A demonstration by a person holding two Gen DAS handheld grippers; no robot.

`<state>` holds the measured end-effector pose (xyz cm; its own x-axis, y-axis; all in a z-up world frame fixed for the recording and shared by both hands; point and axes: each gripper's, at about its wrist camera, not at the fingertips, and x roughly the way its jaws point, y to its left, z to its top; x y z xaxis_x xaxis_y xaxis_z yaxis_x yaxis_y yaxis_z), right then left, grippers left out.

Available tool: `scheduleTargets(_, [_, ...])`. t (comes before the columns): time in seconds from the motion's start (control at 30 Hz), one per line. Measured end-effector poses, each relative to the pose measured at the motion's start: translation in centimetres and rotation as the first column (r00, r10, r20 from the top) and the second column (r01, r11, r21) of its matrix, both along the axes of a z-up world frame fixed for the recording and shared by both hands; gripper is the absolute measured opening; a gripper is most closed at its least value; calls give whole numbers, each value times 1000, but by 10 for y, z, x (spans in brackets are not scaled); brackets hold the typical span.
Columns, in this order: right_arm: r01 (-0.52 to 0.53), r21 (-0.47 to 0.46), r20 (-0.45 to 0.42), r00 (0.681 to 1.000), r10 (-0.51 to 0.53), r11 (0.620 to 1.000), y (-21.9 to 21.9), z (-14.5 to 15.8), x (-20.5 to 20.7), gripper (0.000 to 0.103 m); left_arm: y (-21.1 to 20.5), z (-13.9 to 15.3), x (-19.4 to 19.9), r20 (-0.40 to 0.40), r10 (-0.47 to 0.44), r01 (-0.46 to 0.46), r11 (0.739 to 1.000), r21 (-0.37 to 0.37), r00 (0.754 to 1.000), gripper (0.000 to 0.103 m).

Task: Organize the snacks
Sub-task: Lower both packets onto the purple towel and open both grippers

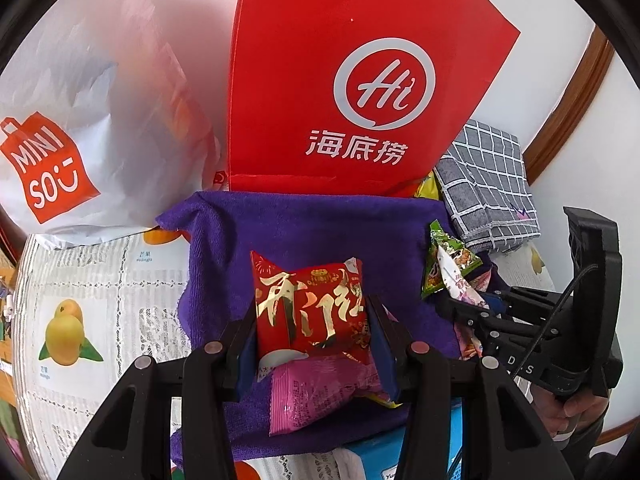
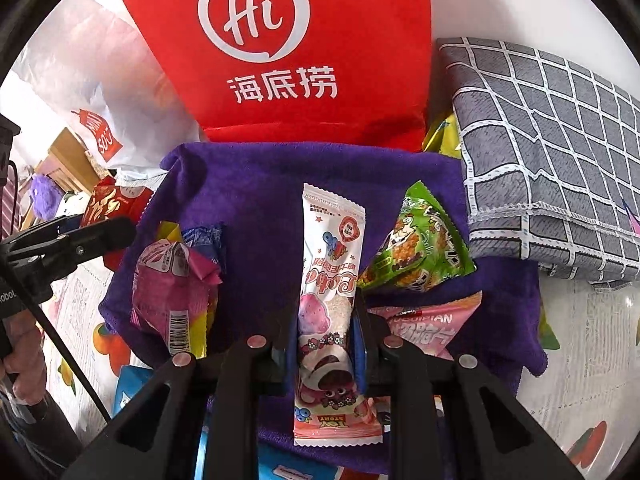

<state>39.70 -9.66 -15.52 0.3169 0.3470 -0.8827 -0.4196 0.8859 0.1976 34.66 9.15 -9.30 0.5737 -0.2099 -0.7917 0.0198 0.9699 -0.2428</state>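
Clamping a red gold-lettered snack packet [image 1: 310, 308] above the purple towel [image 1: 320, 232], the left tool [image 1: 312, 320] mirrors the right tool [image 2: 324, 320], closed on a long pink-white wrapper [image 2: 332, 280].

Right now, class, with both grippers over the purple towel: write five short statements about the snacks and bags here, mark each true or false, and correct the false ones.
1. The left gripper is shut on the red snack packet. True.
2. The right gripper is open and holds nothing. False: it is shut on the pink-and-white snack bar.
3. The green triangular packet lies on the purple towel. True.
4. The red Haidilao bag stands in front of the towel, nearest the cameras. False: it stands behind the towel.
5. The grey checked cloth lies left of the red bag. False: it lies to its right; the white Miniso bag is on the left.
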Motion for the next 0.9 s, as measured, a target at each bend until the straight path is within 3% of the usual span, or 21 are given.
scheduleTargets(0.43, [-25, -22, -9, 1000, 25, 999, 7, -5, 1, 24, 2, -7, 3, -33, -8, 7, 999, -37, 999, 46])
scheduleTargets(0.6, [-14, 17, 8, 1000, 14, 1000, 1, 8, -1, 38, 4, -10, 5, -46, -5, 3, 999, -48, 999, 46])
scheduleTargets(0.9, [1, 59, 38, 999, -3, 998, -6, 28, -4, 41, -4, -17, 7, -67, -33, 27, 996, -82, 997, 46])
